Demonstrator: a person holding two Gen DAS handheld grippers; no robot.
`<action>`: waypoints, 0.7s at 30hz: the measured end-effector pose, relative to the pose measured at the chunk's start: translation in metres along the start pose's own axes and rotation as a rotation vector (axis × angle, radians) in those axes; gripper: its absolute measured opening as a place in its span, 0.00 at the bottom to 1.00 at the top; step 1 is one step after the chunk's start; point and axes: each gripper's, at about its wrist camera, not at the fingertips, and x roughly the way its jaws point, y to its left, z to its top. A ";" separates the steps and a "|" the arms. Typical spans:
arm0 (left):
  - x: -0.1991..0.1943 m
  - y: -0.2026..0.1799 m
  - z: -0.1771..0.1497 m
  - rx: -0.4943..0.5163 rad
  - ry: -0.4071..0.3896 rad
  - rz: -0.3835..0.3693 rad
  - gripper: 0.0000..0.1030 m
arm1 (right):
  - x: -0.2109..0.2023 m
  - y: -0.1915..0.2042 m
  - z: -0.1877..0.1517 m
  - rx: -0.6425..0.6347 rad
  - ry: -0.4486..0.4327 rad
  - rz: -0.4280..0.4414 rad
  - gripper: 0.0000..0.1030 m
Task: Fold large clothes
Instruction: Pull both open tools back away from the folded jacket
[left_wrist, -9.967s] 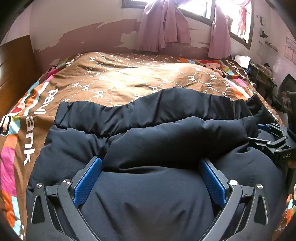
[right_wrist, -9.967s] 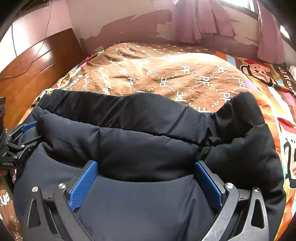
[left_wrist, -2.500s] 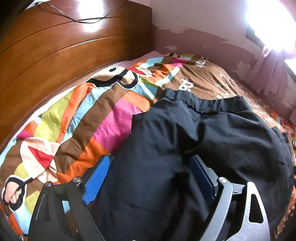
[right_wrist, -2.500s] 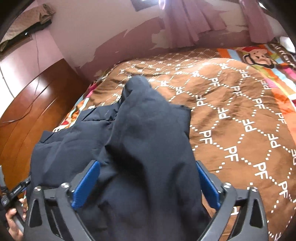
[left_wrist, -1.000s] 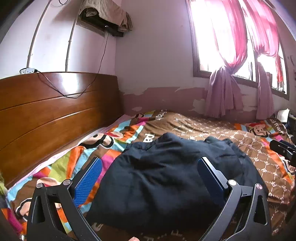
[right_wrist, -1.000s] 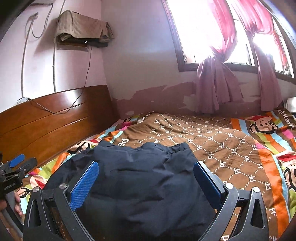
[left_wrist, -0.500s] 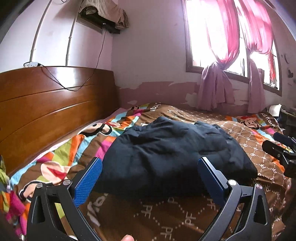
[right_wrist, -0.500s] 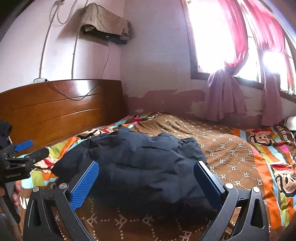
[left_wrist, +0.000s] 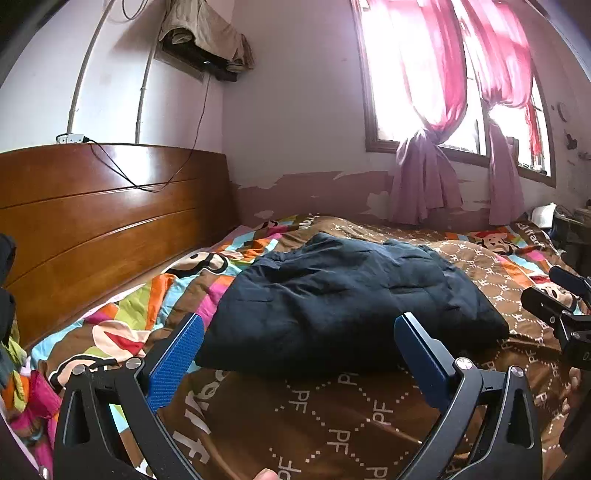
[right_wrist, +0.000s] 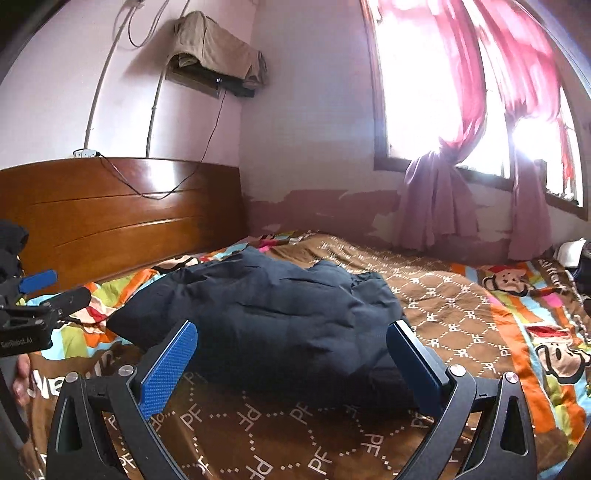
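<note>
A dark navy padded jacket (left_wrist: 347, 295) lies folded in a thick bundle on the bed; it also shows in the right wrist view (right_wrist: 266, 317). My left gripper (left_wrist: 299, 328) is open and empty, held back from the bundle's near edge. My right gripper (right_wrist: 291, 332) is open and empty, also short of the bundle. The right gripper shows at the right edge of the left wrist view (left_wrist: 554, 299), and the left gripper at the left edge of the right wrist view (right_wrist: 40, 291).
The bed has a brown patterned quilt (left_wrist: 369, 413) with colourful striped borders (right_wrist: 524, 332). A wooden headboard (left_wrist: 92, 206) stands at the left. A window with pink curtains (left_wrist: 428, 155) is on the far wall. Loose colourful clothes (left_wrist: 18, 376) lie at the left edge.
Both grippers let go of the jacket and pulled back and up from it. The jacket went from spread out to a folded bundle lying still on the quilt.
</note>
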 end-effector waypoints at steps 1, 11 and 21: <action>0.000 0.000 -0.002 0.002 0.000 -0.003 0.98 | -0.002 0.001 -0.003 0.008 -0.002 -0.001 1.00; 0.013 -0.003 -0.022 0.023 0.080 -0.012 0.98 | 0.019 0.009 -0.022 0.017 0.122 0.042 1.00; 0.018 -0.003 -0.028 0.034 0.119 0.014 0.98 | 0.034 0.012 -0.031 0.022 0.194 0.037 1.00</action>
